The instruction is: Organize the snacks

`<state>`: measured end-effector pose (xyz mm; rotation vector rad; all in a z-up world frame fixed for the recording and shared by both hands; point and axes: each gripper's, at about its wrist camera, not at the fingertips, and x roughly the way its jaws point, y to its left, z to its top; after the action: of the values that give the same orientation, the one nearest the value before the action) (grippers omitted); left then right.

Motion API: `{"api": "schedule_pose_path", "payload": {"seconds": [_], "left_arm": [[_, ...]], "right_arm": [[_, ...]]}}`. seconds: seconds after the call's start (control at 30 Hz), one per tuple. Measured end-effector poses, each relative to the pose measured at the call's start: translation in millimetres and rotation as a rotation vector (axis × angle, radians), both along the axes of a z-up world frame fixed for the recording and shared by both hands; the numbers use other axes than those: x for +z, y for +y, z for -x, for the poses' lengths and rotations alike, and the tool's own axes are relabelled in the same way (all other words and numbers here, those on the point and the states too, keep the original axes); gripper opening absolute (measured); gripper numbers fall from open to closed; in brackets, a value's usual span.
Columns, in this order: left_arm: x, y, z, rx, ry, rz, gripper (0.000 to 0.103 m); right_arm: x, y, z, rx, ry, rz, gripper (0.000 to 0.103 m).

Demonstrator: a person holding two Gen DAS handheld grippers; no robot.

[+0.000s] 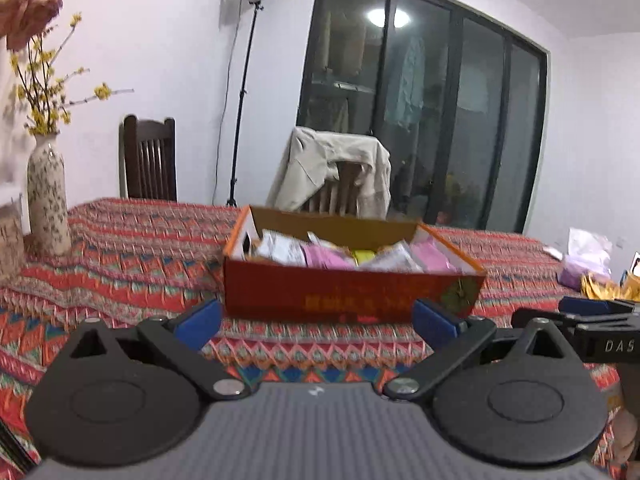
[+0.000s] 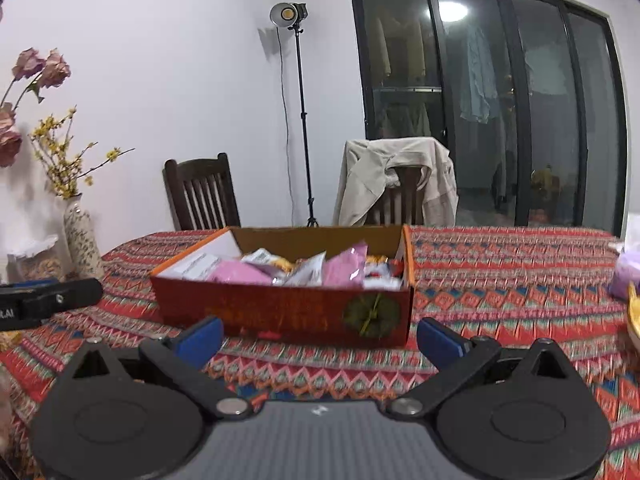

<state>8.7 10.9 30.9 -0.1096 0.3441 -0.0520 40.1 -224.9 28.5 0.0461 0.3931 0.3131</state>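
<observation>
A red cardboard box [image 1: 340, 296] [image 2: 280, 312] stands on the patterned tablecloth, filled with several pink, white and yellow snack packets [image 1: 340, 256] [image 2: 304, 268]. My left gripper [image 1: 316, 324] is open and empty, just in front of the box's near wall. My right gripper [image 2: 320, 340] is open and empty, also just in front of the box. The right gripper shows at the right edge of the left wrist view [image 1: 592, 320]. The left gripper shows at the left edge of the right wrist view [image 2: 44, 300]. More snack packets, purple and yellow [image 1: 588, 268] [image 2: 628, 280], lie at the far right of the table.
A flowered vase [image 1: 46, 196] [image 2: 82, 240] stands at the table's left. Two wooden chairs [image 2: 200, 196] stand behind the table, one draped with a beige jacket [image 2: 396, 176]. A light stand [image 2: 300, 120] and dark glass doors are behind.
</observation>
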Motion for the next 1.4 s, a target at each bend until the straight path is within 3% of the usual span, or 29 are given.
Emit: {"api": "schedule_pose_path", "payload": {"seconds": [0.27,1.4], "left_arm": [[-18.6,-0.7,15.5,-0.007,0.031,-0.002,0.103],[-20.3,-2.9,26.8,-0.002,0.026,-0.028,0.103]], "right_arm": [[-13.9,0.0,13.9,0.009,0.04,0.001,0.103],[-17.9,6.2,19.3,0.009,0.058,0.004,0.103]]}}
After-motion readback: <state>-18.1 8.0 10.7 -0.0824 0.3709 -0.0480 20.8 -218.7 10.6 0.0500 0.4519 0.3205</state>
